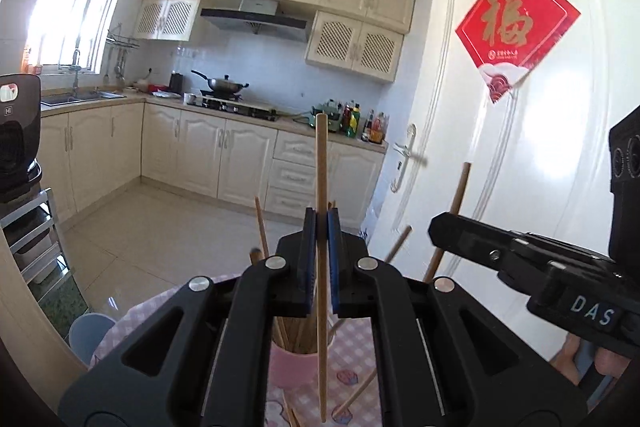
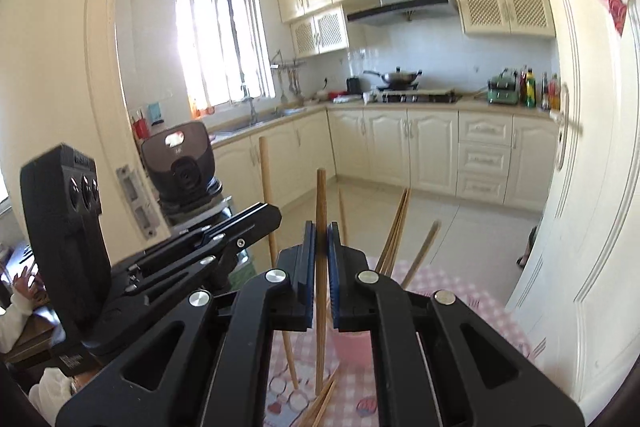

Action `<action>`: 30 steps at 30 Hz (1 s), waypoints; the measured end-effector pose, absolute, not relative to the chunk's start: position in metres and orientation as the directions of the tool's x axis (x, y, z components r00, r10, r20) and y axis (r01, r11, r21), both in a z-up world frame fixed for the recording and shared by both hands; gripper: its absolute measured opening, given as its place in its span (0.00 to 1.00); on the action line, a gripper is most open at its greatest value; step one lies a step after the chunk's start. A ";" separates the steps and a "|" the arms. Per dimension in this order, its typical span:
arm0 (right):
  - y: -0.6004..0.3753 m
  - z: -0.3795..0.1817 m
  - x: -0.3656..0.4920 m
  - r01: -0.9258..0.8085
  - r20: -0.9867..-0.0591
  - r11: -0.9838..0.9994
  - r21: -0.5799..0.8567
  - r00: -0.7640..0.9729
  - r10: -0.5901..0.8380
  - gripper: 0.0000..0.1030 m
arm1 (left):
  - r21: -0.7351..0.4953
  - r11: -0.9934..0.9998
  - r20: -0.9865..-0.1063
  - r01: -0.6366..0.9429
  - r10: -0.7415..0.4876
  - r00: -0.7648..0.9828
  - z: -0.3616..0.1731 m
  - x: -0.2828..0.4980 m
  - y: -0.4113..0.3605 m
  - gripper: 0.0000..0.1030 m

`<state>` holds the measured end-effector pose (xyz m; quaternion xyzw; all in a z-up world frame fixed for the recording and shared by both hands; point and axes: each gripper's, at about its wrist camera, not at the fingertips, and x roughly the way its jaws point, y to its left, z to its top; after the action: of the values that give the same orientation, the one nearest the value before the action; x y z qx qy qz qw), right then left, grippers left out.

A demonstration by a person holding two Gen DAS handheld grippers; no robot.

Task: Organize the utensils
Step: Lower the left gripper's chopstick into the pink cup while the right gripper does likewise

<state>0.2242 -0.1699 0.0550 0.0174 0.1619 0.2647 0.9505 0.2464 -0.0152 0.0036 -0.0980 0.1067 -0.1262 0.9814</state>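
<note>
My left gripper [image 1: 321, 223] is shut on one wooden chopstick [image 1: 321, 171], held upright above a pink cup [image 1: 296, 367] that holds several chopsticks. My right gripper [image 2: 321, 233] is shut on another wooden chopstick [image 2: 321, 203], also upright, next to the pink cup [image 2: 354, 345]. The right gripper shows at the right of the left wrist view [image 1: 436, 227], with its chopstick [image 1: 456, 203] slanting up. The left gripper shows at the left of the right wrist view [image 2: 272, 213], with its chopstick [image 2: 265, 179]. Loose chopsticks [image 2: 324, 403] lie on the table.
The cup stands on a round table with a pink checked cloth [image 2: 460, 291]. A white door [image 1: 520, 147] with a red decoration stands at the right. A black appliance [image 2: 180, 163] sits on a rack at the left. Kitchen cabinets [image 2: 432, 147] line the far walls.
</note>
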 end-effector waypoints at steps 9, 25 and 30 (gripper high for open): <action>-0.178 0.048 0.258 -0.449 -0.223 0.886 0.115 0.858 0.463 0.04 | -0.226 0.964 -0.066 0.139 -0.157 0.985 0.002 0.275 -0.016 0.06; -0.177 0.012 0.274 -0.464 -0.298 0.876 0.129 0.825 0.481 0.04 | -0.039 0.988 -0.028 0.151 -0.152 0.988 -0.015 0.275 -0.047 0.06; -0.173 0.009 0.275 -0.458 -0.322 0.880 0.125 0.820 0.473 0.04 | -0.079 0.983 -0.071 0.168 -0.174 0.982 -0.011 0.278 -0.039 0.07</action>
<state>0.2751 -0.1727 0.0090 0.0209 0.1743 0.2440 0.9537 0.2781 -0.0391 -0.0111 -0.0363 0.0386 -0.0861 0.9949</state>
